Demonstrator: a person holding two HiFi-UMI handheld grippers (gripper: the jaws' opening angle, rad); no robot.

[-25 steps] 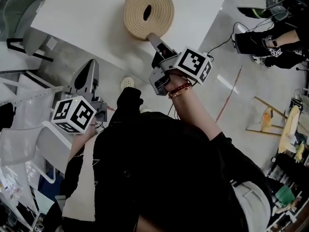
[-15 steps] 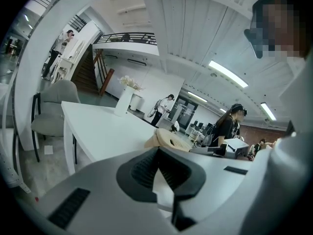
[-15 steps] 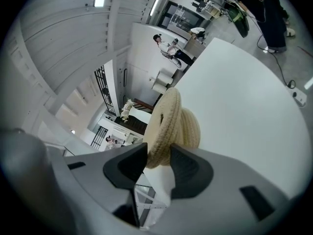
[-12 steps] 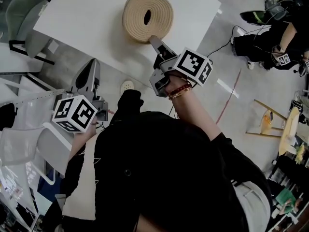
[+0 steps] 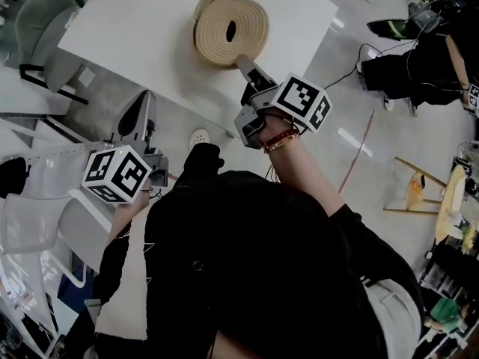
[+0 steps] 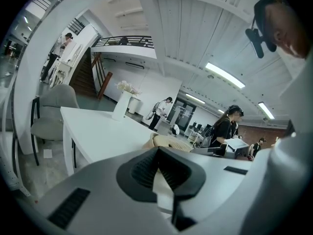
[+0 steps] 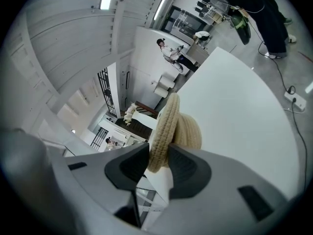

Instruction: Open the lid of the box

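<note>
A round woven straw box [image 5: 206,2] with a flat coiled lid [image 5: 230,30] sits on the white table [image 5: 135,28]. My right gripper [image 5: 243,60] reaches to the lid's near edge. In the right gripper view the lid's rim [image 7: 164,126] stands edge-on between the pads of the right gripper [image 7: 157,155], whose jaws are closing and touch it on both sides; the box body [image 7: 190,131] shows just behind. My left gripper [image 5: 144,97] hangs low, off the table's near-left edge, well away from the box. The left gripper [image 6: 157,151] has its tips together and holds nothing.
A grey chair [image 5: 45,13] stands at the table's left end and white chairs [image 5: 30,223] are at my lower left. A round floor socket [image 5: 198,137] and cables lie by the table. Seated people [image 5: 419,43] are at the far right. A white vase [image 6: 121,106] stands on the table's far end.
Almost nothing: the view has shifted slightly, the right gripper stays at the lid's near edge, and the left gripper has not moved.
</note>
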